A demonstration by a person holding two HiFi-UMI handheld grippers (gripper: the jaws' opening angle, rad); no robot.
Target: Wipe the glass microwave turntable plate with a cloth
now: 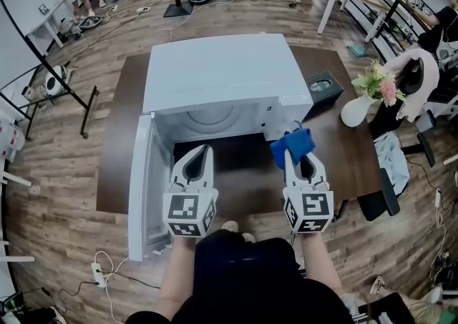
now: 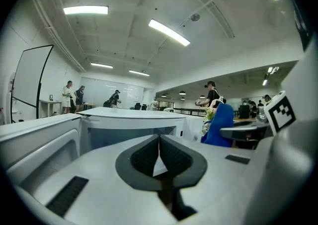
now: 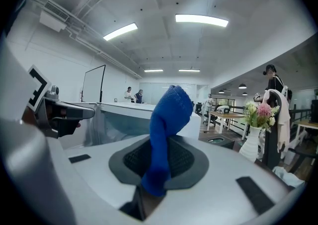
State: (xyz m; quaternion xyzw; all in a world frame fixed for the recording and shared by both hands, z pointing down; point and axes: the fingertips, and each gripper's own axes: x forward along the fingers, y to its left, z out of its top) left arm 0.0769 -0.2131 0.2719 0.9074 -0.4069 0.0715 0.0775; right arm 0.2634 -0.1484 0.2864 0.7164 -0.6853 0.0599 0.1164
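Observation:
A white microwave [image 1: 222, 72] stands on a dark brown table [image 1: 118, 136], its door [image 1: 143, 187] swung open to the left. Inside the open cavity a round pale shape [image 1: 213, 118] shows; I cannot tell whether it is the glass plate. My left gripper [image 1: 202, 151] is held in front of the opening, shut with nothing in it; its pads meet in the left gripper view [image 2: 159, 152]. My right gripper [image 1: 290, 156] is at the cavity's right front corner, shut on a blue cloth [image 1: 292, 144]. The cloth [image 3: 169, 119] sticks up from between the jaws.
On the table right of the microwave are a black box [image 1: 323, 86] and a white vase with flowers [image 1: 358, 108]. A dark office chair [image 1: 390, 194] is at the table's right end. A power strip and cables [image 1: 99, 272] lie on the wooden floor. People sit far behind.

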